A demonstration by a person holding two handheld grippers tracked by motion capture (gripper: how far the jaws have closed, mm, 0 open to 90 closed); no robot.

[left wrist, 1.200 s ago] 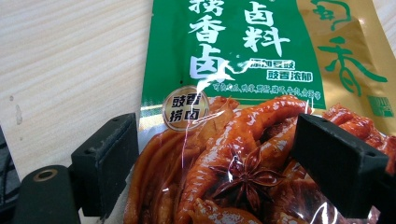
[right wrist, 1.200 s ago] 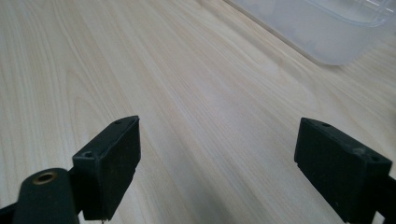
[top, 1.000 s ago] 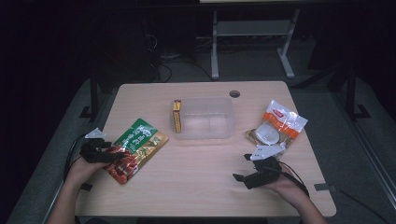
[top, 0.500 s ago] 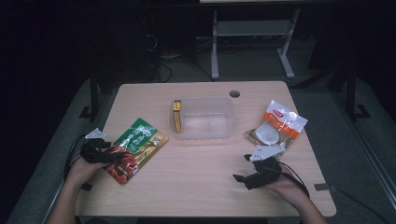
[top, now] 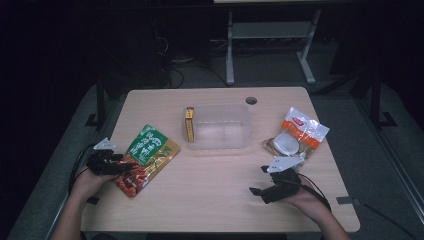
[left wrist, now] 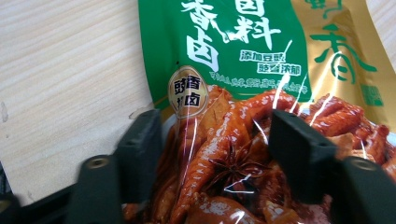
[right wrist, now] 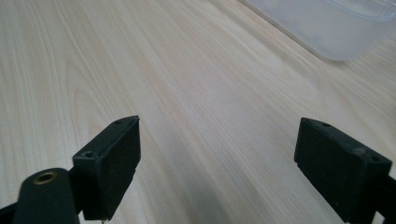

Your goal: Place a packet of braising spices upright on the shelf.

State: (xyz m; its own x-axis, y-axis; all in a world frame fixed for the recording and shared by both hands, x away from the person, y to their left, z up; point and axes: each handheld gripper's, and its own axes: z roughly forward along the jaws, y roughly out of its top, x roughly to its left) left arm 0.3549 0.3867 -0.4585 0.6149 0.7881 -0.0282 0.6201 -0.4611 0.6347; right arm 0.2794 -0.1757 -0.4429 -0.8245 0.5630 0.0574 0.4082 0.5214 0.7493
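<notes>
- Tongs first, from the left: how do they stand?
- On the high view the left tongs [top: 121,165] sit at about eight o'clock on the desk [top: 215,200], in the person's left hand [top: 90,180]. Their jaws have just been closing, and the lower end of the green and gold food pouch [top: 148,157] is between them. The left gripper view has both black jaws over the glossy red print of the pouch [left wrist: 243,93], one at each side of it. Whether the pads already press on it, I cannot tell.
- And where does the pouch lie?
- Flat on the desk, tilted, its green top toward one o'clock and its red end toward seven, just left of the clear plastic box [top: 220,126].
- What stands at the middle?
- That box, at twelve o'clock on the desk, with a slim yellow and red packet [top: 189,124] against its left wall.
- Then the right side?
- An orange and white bag [top: 297,135] lies at two o'clock, well apart from the pouch. Just below it, at about five o'clock, the right tongs [top: 259,181] rest in the right hand [top: 307,200], jaws wide, nothing between them. The right gripper view has bare wood between those jaws and a corner of the plastic box [right wrist: 336,28] up at one o'clock.
</notes>
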